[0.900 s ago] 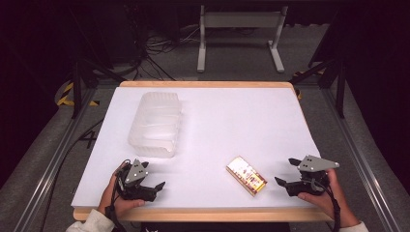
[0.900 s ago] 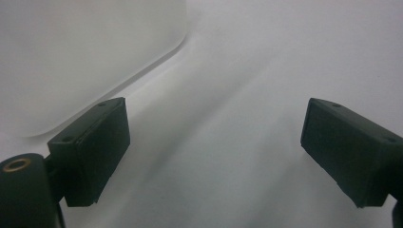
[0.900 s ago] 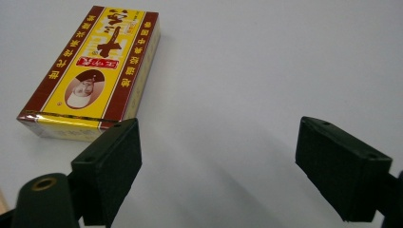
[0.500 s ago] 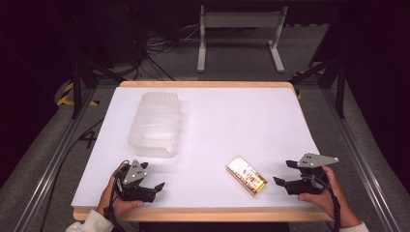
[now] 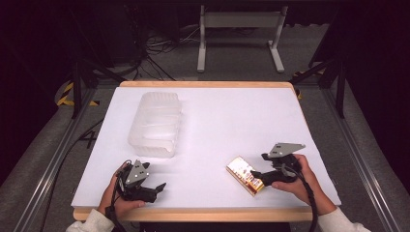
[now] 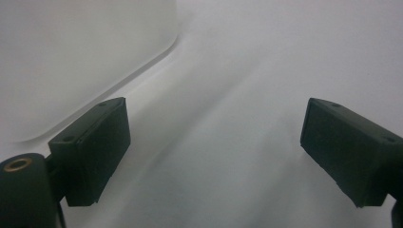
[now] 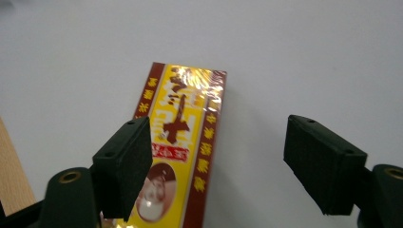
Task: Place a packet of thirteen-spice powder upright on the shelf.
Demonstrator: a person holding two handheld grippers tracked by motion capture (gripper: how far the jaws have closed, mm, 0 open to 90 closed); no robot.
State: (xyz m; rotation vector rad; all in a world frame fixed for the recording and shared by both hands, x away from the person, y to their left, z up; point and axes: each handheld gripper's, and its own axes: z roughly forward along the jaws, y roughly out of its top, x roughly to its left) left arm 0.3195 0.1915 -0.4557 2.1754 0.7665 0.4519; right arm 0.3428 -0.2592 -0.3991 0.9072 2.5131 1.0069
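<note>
Box [image 5: 246, 175], yellow and red in shiny wrap, lies flat near the front edge of my table [image 5: 232, 121], right of centre, turned at a slant. My right gripper [image 5: 258, 166] sits just beside its right end, low over the surface, with the hand [image 5: 295, 181] behind it. In the right gripper view the box [image 7: 183, 156] runs up from the bottom edge; the jaws stand wide apart and hold nothing, the left one overlapping the box's left side and the right one over bare white table well clear of it. I cannot tell whether the left one touches the wrap. At the front left, my left gripper [image 5: 157, 186] rests low near the table's edge, held in my left hand [image 5: 113, 198]. In the left gripper view its jaws are spread wide with bare white surface between them, gripping nothing. Farther back on the left stands a clear ribbed plastic tub [image 5: 155, 123], well apart from both grippers; its rounded corner [image 6: 85, 57] shows at the upper left of the left gripper view. Beyond the table is a grey stand [image 5: 239, 29] on the dark floor.
</note>
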